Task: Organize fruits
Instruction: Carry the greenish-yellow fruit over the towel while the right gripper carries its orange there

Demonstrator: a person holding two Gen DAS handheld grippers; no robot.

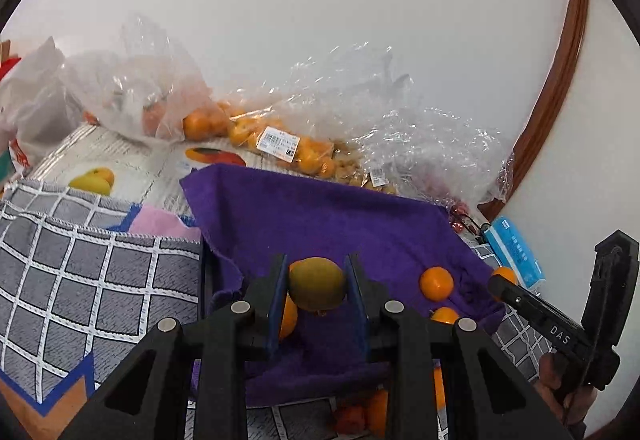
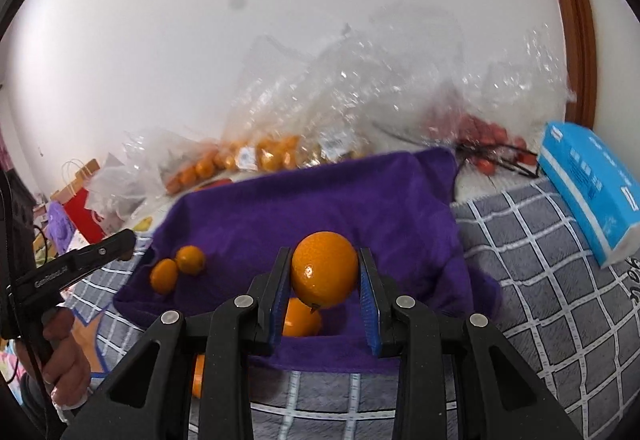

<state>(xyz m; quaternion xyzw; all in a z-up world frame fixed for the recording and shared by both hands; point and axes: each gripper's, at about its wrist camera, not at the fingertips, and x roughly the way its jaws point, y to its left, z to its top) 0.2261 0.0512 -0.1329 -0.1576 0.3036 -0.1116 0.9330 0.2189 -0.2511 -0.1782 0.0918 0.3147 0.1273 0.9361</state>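
Observation:
My left gripper (image 1: 317, 282) is shut on a greenish-yellow citrus fruit (image 1: 317, 283) and holds it above the purple towel (image 1: 320, 216). An orange (image 1: 289, 316) lies just under it. Two small oranges (image 1: 436, 283) lie on the towel to the right. My right gripper (image 2: 325, 276) is shut on a large orange (image 2: 324, 270) above the same purple towel (image 2: 312, 200), with another orange (image 2: 301, 318) below it. Two small oranges (image 2: 176, 268) lie on the towel's left. Each gripper shows at the edge of the other's view.
Clear plastic bags of oranges (image 1: 280, 144) and red fruit (image 2: 488, 144) lie behind the towel by the white wall. A grey checked cloth (image 1: 80, 272) covers the surface. A blue tissue pack (image 2: 588, 192) lies at the right. More oranges (image 1: 380, 412) lie near the front.

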